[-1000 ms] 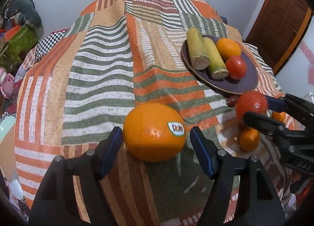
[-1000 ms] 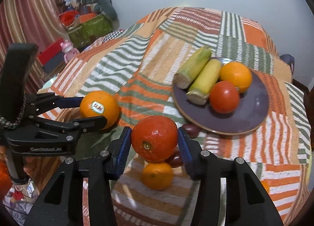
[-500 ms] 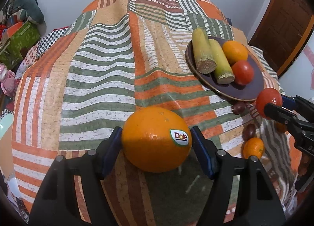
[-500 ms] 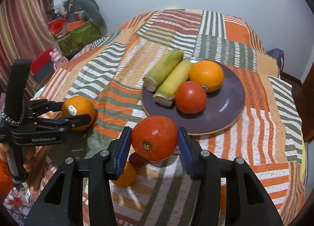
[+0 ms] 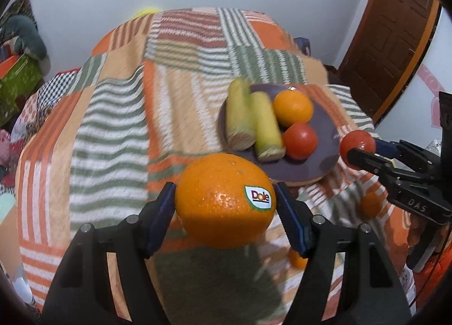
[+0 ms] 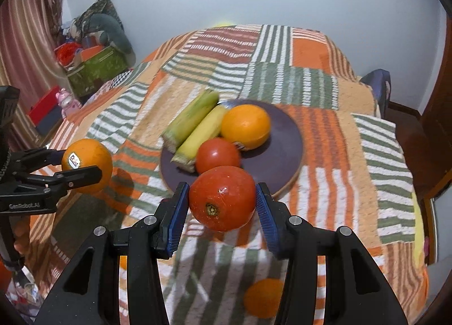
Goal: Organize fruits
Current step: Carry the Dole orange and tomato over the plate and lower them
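My left gripper (image 5: 224,202) is shut on a large orange (image 5: 224,200) with a Dole sticker, held above the quilt near the plate's left front rim; the orange also shows in the right wrist view (image 6: 87,165). My right gripper (image 6: 221,203) is shut on a red tomato (image 6: 221,197), held just in front of the purple plate (image 6: 279,155); the tomato also shows in the left wrist view (image 5: 357,145). The plate (image 5: 325,127) holds two corn cobs (image 6: 195,130), an orange (image 6: 245,125) and a tomato (image 6: 216,154).
A striped patchwork quilt (image 6: 282,76) covers the table. Small oranges lie on it near the front edge (image 6: 262,298) (image 5: 370,203). Boxes and toys (image 6: 93,67) stand at the far left, a wooden door (image 5: 389,34) at the right.
Both grippers have lifted their fruit off the quilt and moved toward the plate. The left one closed on the orange; the small fruits on the quilt dropped back out of the middle.
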The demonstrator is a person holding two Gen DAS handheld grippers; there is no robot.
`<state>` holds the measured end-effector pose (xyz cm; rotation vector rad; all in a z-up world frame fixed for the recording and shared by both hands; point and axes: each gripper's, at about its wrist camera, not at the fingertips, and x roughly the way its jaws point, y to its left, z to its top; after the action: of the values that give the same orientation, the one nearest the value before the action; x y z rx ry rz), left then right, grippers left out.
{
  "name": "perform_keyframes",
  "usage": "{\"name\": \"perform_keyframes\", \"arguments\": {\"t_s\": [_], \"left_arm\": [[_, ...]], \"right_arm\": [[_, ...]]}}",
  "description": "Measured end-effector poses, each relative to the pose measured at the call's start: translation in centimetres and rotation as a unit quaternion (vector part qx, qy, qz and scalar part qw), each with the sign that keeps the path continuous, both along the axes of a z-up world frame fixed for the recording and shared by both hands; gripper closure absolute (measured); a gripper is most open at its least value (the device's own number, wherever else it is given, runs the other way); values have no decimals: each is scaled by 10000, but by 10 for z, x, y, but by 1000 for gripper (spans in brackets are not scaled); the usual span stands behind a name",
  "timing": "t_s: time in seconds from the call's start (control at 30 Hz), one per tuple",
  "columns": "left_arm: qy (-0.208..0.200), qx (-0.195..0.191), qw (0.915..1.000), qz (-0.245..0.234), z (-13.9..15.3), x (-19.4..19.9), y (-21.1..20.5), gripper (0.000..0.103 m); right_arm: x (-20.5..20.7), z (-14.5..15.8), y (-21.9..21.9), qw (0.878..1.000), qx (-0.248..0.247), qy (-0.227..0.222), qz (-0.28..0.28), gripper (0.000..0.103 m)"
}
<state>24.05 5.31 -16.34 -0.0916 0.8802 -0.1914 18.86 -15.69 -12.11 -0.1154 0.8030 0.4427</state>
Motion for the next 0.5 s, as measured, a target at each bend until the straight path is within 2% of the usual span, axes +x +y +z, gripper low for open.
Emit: {"name": "perform_keyframes", "arguments": {"t_s": [0.27,0.5], "left_arm": [[-171,32,9997,-175,16,35,-29,34],[-189,86,9994,-269,18,67,-49,34]], "right_arm": [[20,9,-15,9998,-41,-195,-82,59],[43,9,-24,9996,3,-242,-124,59]]}}
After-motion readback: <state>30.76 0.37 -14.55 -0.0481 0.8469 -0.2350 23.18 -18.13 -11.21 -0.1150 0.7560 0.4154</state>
